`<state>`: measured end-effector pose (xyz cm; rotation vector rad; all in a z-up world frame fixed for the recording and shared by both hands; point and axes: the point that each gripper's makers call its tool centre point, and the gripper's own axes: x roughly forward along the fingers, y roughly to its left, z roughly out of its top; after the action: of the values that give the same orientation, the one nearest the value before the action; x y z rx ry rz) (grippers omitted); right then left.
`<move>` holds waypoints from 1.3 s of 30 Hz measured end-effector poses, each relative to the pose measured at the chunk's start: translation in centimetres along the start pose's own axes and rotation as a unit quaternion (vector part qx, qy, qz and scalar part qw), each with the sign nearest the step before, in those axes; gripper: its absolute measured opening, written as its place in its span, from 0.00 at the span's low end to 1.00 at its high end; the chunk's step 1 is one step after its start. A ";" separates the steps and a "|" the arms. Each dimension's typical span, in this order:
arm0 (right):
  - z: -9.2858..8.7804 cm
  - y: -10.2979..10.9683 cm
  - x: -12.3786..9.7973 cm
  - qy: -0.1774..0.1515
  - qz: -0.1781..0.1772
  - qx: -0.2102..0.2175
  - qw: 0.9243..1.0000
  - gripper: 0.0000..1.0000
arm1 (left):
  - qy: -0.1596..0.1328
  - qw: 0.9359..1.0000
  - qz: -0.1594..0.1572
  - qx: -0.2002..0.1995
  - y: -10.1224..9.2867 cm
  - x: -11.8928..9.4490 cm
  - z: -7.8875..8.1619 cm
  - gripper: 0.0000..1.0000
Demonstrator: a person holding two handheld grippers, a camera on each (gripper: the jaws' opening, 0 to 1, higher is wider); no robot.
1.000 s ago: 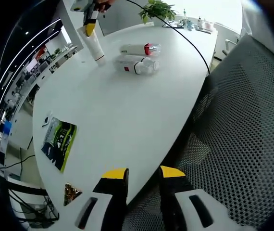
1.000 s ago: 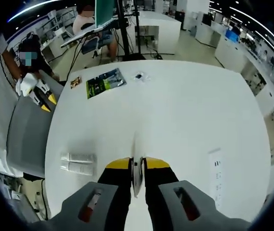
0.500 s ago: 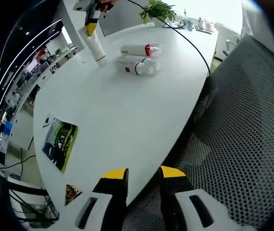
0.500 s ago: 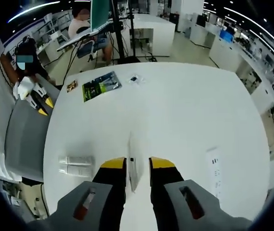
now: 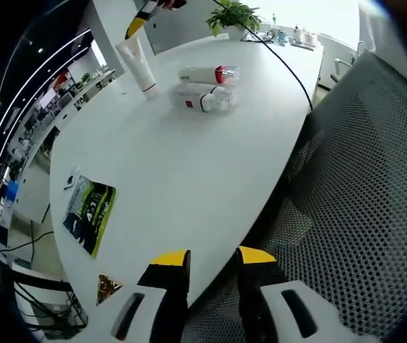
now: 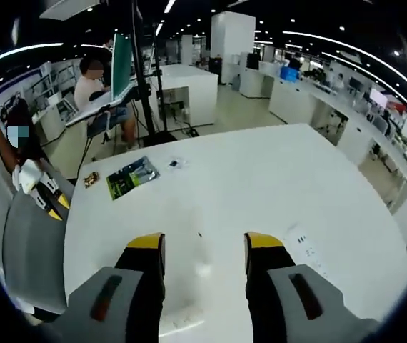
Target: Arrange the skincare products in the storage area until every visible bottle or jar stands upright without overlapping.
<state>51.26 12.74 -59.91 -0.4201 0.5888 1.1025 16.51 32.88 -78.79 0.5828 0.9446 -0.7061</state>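
Observation:
A white tube (image 5: 136, 63) stands on its cap at the far side of the white table (image 5: 182, 171). Just above it hangs my right gripper (image 5: 141, 20), showing a yellow fingertip clear of the tube. To the tube's right lie two clear bottles on their sides, side by side: one with a red cap (image 5: 208, 73) and one nearer (image 5: 203, 97). In the right gripper view my right gripper (image 6: 203, 246) is open with nothing held, and a blurred pale spot (image 6: 202, 270) shows below the jaws. My left gripper (image 5: 203, 261) is open over the table's near edge.
A green packet (image 5: 88, 212) and a small brown sachet (image 5: 106, 286) lie near the table's left edge. A mesh chair (image 5: 353, 200) stands against the right side. A black cable (image 5: 289, 68) crosses the far table, near a potted plant (image 5: 233, 13). My left gripper (image 6: 43, 193) shows at the left.
My right gripper has opened, let go of the white tube and lifted away. The tube stays standing on its cap. The left gripper has held still.

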 end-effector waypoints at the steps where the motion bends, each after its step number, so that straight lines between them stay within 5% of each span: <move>1: 0.1 0.3 -0.4 -0.007 -0.007 0.003 1.000 0.44 | 0.001 1.000 -0.001 0.000 0.0 0.0 0.0 0.26; 8: -1.7 2.8 -2.9 -0.052 -0.037 0.055 0.996 0.48 | 0.001 1.000 0.001 0.004 0.0 0.0 0.0 0.26; 25: -10.2 11.6 -2.9 -0.027 -0.027 0.122 0.992 0.61 | 0.008 1.000 -0.006 0.010 -0.3 0.0 0.0 0.26; 39: -15.6 12.3 -3.6 0.017 -0.086 0.160 0.983 0.72 | 0.009 1.000 -0.008 0.014 -0.5 -0.1 0.1 0.26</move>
<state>35.14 5.95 -70.08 -0.2067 0.7333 0.8196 16.17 32.49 -78.76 0.6089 0.9579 -0.7304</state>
